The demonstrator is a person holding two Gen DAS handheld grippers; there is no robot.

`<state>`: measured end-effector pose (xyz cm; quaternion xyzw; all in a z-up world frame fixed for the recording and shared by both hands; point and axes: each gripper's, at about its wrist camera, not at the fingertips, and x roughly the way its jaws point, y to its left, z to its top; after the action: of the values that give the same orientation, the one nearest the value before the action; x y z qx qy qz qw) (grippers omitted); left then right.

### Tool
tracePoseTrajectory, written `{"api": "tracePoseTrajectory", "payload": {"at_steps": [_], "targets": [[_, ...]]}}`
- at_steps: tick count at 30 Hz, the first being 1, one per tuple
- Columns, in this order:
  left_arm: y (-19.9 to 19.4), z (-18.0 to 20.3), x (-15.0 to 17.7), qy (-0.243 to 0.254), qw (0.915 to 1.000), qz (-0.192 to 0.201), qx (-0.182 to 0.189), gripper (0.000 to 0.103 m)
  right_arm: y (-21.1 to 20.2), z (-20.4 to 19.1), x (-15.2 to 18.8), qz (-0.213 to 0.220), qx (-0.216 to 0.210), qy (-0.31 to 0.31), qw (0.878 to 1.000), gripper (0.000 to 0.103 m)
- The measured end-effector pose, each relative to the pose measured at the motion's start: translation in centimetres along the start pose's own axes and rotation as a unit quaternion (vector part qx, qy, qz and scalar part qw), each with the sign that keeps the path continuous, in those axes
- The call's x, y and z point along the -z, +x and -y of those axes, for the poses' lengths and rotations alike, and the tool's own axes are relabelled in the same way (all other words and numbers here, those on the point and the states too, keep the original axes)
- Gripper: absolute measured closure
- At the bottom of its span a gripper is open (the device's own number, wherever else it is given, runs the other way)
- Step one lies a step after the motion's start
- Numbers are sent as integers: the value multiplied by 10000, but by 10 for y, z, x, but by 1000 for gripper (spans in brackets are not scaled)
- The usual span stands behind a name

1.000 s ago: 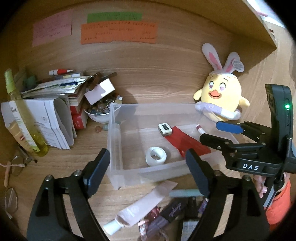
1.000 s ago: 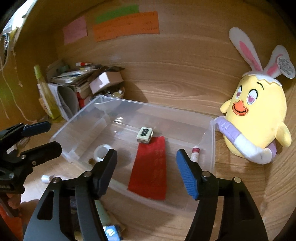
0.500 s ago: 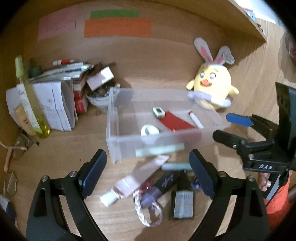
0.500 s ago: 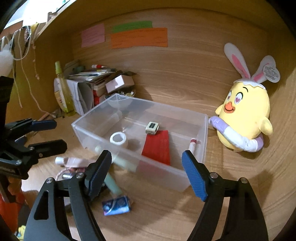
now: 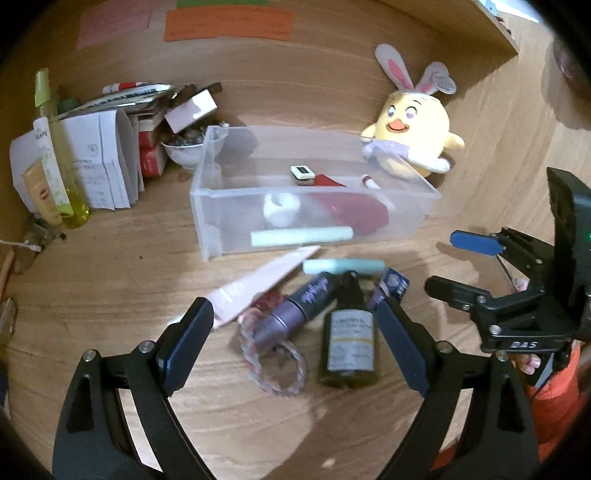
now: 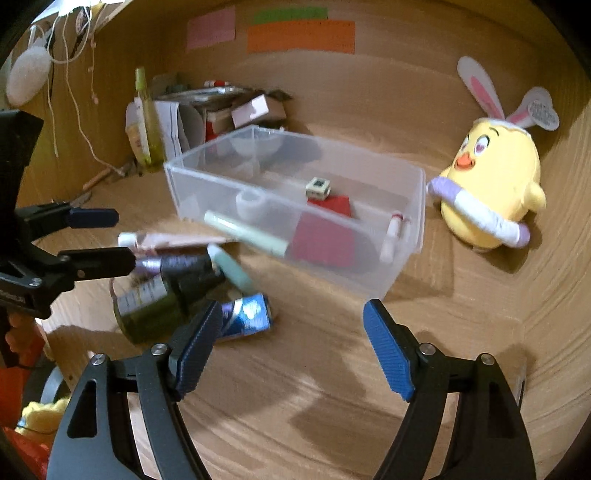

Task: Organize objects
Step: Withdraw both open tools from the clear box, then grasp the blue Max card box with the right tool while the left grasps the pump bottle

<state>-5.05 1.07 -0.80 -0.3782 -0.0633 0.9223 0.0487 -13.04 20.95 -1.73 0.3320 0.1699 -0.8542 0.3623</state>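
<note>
A clear plastic bin (image 5: pixel 229 206) sits on the wooden desk (image 5: pixel 110 295), a little above centre in the left wrist view. Inside it lie a white ring-shaped roll (image 5: pixel 280 208), a red card (image 5: pixel 354 210), a small white block with a dark face (image 5: pixel 301 173) and a white stick with a red cap (image 5: pixel 371 182). A pale green tube (image 5: pixel 301 236) shows along the bin's near wall; whether it lies inside or is a reflection I cannot tell.

Just outside that wall, toward 6 o'clock, loose items crowd together: a second pale green tube (image 5: pixel 343 266), a pink squeeze tube (image 5: pixel 258 284) slanting toward 8 o'clock, a purple-and-black bottle (image 5: pixel 295 310), a dark olive bottle with a white label (image 5: pixel 349 336), a blue foil packet (image 5: pixel 393 286) and a braided cord loop (image 5: pixel 273 365).

The left gripper (image 5: pixel 295 350) hangs above this cluster with its fingers spread wide and nothing between them. The right gripper (image 6: pixel 291 347) is likewise wide open and empty, over bare desk with the foil packet just beside its left finger.

At 2 o'clock from the bin sits a yellow chick plush with rabbit ears (image 5: pixel 413 140), touching the bin's far right corner. At 10 o'clock are a bowl of small odds (image 5: pixel 184 151), a stack of papers and boxes (image 5: pixel 110 147) and a tall yellow-green bottle (image 5: pixel 55 155). Coloured paper notes (image 5: pixel 229 24) are on the back wall at 12 o'clock.
</note>
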Motion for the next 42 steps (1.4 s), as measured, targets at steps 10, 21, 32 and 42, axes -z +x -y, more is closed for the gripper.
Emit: {"api": "tracePoseTrajectory", "payload": {"at_steps": [10, 21, 32, 42], "targets": [[6, 28, 11, 212, 9995, -51, 237, 38, -6, 4, 12, -140, 107, -23, 9998, 27], [22, 35, 20, 408, 9984, -222, 330, 63, 3, -15, 12, -247, -9, -224, 9994, 27], [27, 31, 19, 291, 9983, -219, 447, 63, 36, -37, 8, -600, -110, -619, 9962, 27], [29, 27, 21, 230, 9980, -322, 489, 62, 47, -36, 5, -659, -234, -612, 9957, 48]]}}
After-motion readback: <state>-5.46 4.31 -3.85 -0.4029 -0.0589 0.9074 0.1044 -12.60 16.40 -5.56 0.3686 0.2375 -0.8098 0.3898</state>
